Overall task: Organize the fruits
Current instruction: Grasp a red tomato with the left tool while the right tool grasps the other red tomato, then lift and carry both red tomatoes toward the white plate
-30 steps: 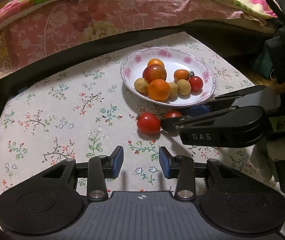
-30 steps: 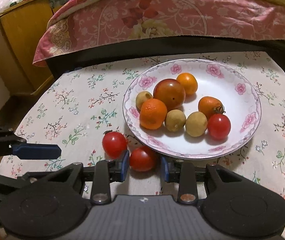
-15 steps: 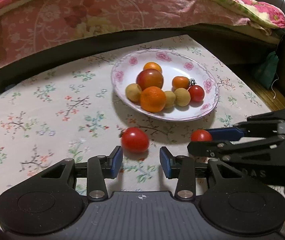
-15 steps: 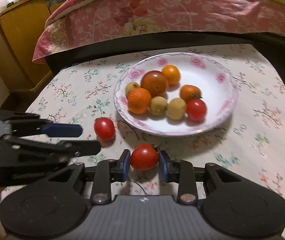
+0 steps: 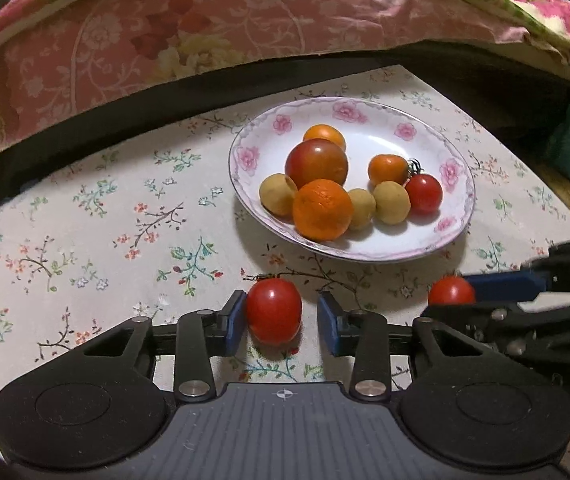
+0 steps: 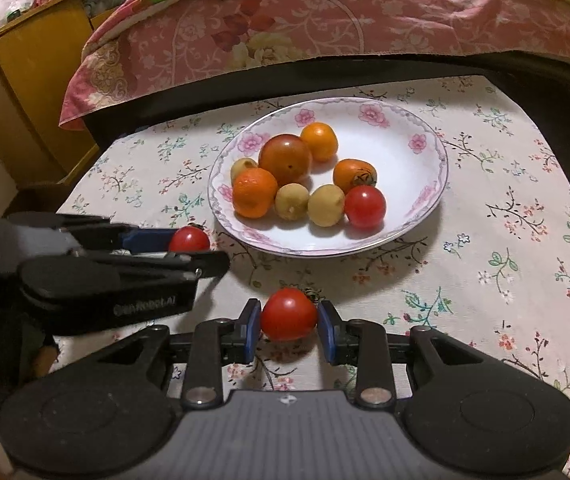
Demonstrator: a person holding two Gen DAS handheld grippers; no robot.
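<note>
Pink floral quilt [image 5: 213, 36] fills the top of both frames, draped over a dark bed edge; yellow wooden cabinet [image 6: 25, 92] sits upper left in the right wrist view. Below that, a cream tablecloth with small flower sprigs [image 5: 97, 232] covers the table. White shallow plate with pink roses on the rim [image 5: 451, 170] sits centre-right in the left wrist view and holds a dark red-brown round fruit, three oranges of mixed size, three tan longan-like balls and one red cherry tomato. Left gripper [image 5: 281, 316], bottom centre of its own view: jaws have just been closing, a loose red cherry tomato [image 5: 273, 311] sits between the blue pads, left pad touching it, right pad with a visible gap, so not clamped. Right gripper [image 6: 289, 320], bottom centre of its view: blue pads pressed on both sides of a second red cherry tomato [image 6: 289, 314], narrow opening, held just off the plate's near rim. Each gripper also shows side-on at the edge of the other view.
</note>
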